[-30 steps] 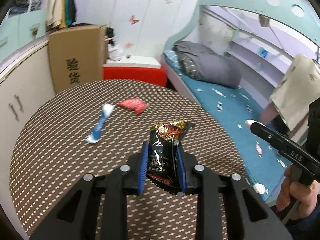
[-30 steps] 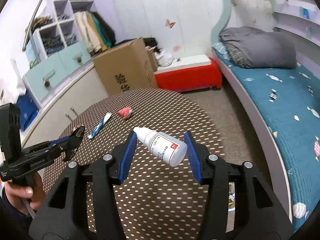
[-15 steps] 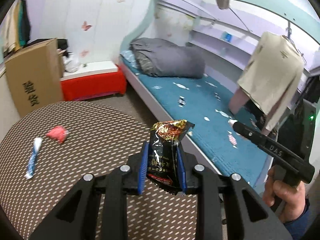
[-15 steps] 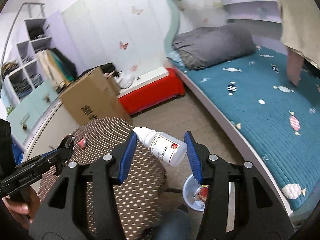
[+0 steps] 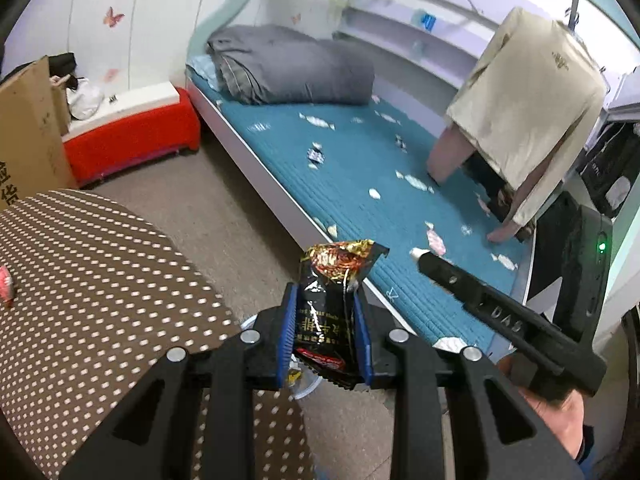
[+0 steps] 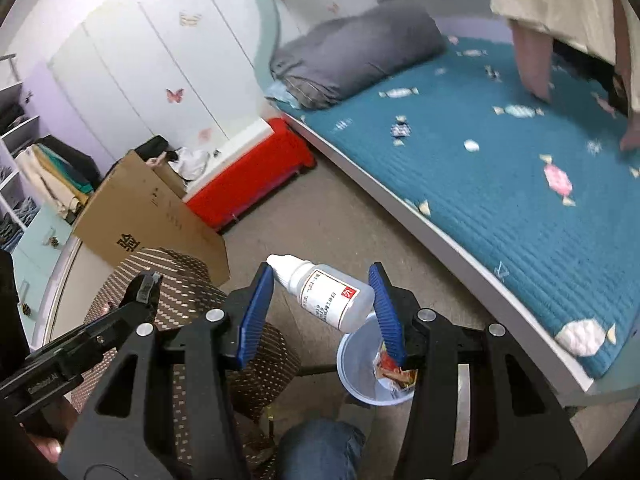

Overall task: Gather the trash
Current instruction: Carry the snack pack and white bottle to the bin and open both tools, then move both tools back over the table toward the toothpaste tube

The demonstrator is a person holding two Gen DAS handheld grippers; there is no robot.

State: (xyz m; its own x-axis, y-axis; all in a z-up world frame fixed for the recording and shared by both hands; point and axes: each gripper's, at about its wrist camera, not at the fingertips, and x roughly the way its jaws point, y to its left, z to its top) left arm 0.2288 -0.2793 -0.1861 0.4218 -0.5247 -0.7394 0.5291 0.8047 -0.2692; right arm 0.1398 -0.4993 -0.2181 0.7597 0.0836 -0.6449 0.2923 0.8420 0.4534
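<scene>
1. The left gripper (image 5: 325,332) pinches a black snack wrapper (image 5: 334,312) upright between its blue pads, the crinkled red-and-gold top standing free above the fingertips, at the edge of the brown polka-dot table (image 5: 92,300).
2. The right gripper (image 6: 322,312) clamps a small white dropper bottle (image 6: 326,294) slantwise between its pads, nozzle cap toward the left pad and base against the right.
3. Directly under the bottle in the right wrist view, a pale blue plastic bin (image 6: 352,364) stands on the tan floor beside the table, with red and yellow wrappers (image 6: 394,372) lying in it.
4. In the left wrist view only a sliver of clear rim, probably that same bin, shows beneath the wrapper.
5. A red wrapper (image 5: 6,284) lies on the table at the far left edge of the left view.
6. A teal quilted bed (image 6: 520,184) with a folded grey duvet (image 6: 352,56) fills the background, with a red storage box (image 6: 248,172) and a cardboard carton (image 6: 148,216) beside it.
7. A denim-clad knee (image 6: 320,452) shows at the bottom of the right wrist view.
</scene>
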